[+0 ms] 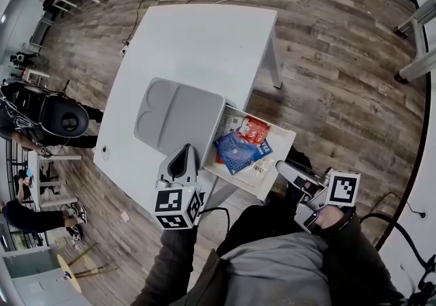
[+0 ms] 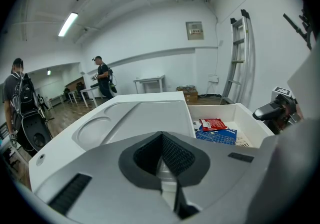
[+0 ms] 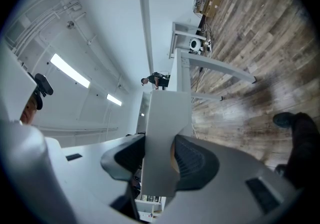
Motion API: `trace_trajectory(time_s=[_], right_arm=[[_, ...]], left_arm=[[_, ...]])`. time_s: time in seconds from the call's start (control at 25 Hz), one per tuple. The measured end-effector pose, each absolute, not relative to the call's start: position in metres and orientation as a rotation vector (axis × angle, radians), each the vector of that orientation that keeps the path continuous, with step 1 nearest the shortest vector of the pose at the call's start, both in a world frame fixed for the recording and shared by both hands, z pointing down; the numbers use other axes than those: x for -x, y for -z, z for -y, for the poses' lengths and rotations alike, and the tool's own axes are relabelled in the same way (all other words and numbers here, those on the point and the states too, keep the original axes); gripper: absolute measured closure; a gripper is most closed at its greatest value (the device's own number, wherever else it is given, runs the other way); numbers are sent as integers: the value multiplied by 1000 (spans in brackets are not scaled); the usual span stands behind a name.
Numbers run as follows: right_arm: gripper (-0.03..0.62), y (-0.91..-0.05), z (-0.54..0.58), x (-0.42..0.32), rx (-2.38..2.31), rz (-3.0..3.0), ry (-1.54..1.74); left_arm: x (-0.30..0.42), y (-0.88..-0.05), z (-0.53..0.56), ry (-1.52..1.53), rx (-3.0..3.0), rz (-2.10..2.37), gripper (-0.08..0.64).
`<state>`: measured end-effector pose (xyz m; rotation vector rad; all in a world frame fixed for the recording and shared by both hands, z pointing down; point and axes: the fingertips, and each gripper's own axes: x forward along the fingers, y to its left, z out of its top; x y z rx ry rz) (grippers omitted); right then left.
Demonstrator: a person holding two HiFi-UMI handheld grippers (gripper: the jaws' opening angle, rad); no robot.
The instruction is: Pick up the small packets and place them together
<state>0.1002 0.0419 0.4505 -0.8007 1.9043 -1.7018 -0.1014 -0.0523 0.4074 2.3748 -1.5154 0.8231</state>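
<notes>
Right hand-held gripper [image 3: 160, 165] clamping flat white drawer wall [image 3: 165, 118], left hand-held gripper [image 2: 162, 150] clenched — empty.

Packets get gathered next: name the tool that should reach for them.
Probably left. The left tool is empty, jaws together, and faces the packets in the open drawer; the right tool is clamped on the drawer's wall.
</notes>
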Motion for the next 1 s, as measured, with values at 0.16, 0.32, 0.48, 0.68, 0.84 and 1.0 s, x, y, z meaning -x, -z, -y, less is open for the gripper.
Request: trace_trajectory(time_s=[0.16, 0.32, 0.48, 0.68, 0.84, 1.0], right_arm=[[400, -452, -41, -100, 804, -1902, 1702], [400, -453, -44, -104, 808, -1894, 1703], [400, -452, -45, -104, 810, -1898, 1703], [400, -453, -46, -105, 828, -1888, 1703], [400, -451, -46, -106, 828, -1887, 1699], [400, -450, -46, -107, 810, -1886, 1701]], left_arm=[[104, -408, 55, -824, -2378, 1516, 563], [103, -408, 54, -820, -2381, 1515, 563], [105, -408, 55, -817, -2382, 1518, 563], [110, -408, 58, -815, -2383, 1515, 563], [112, -406, 59, -816, -2379, 1517, 563], [112, -405, 59, -816, -2378, 1519, 563]])
